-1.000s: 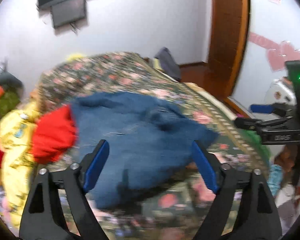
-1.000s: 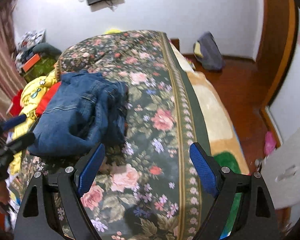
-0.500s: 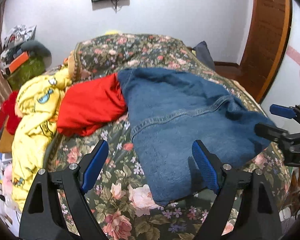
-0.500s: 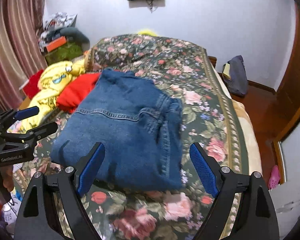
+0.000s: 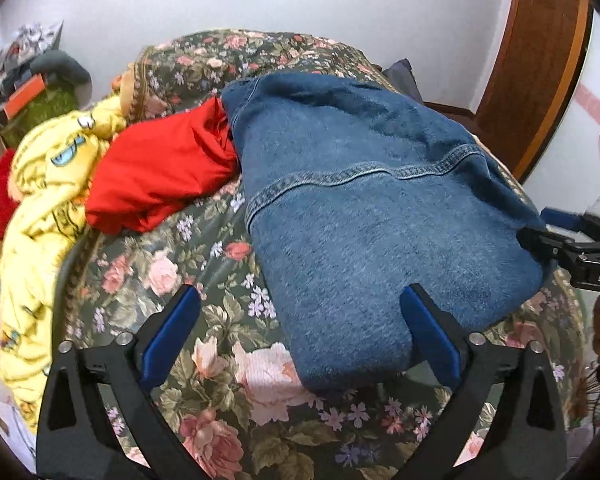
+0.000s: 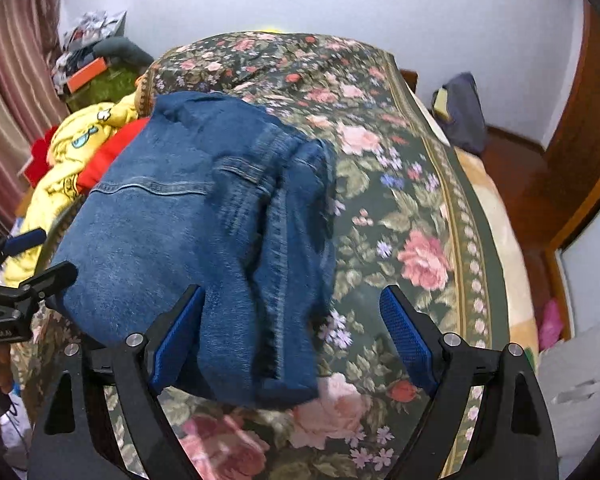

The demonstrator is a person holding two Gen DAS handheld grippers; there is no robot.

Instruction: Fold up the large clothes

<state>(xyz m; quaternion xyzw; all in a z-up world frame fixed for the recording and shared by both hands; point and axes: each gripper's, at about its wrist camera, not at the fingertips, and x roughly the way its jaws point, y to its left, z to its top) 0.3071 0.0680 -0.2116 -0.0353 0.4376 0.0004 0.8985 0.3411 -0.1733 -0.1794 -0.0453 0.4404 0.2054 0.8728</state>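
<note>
Your left gripper (image 5: 300, 332) stands wide open, the folded denim garment (image 5: 372, 216) lying ahead and against its right finger on the floral bedspread (image 5: 204, 288). Your right gripper (image 6: 296, 330) is equally wide; the denim lies ahead, overlapping its left finger.

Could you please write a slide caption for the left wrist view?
Open left tool poised at folded blue jeans on floral bedspread.

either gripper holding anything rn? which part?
Nothing held. The left gripper and right gripper both have jaws wide open, hovering at the near edge of the folded blue denim jeans lying on the floral bedspread.
</note>
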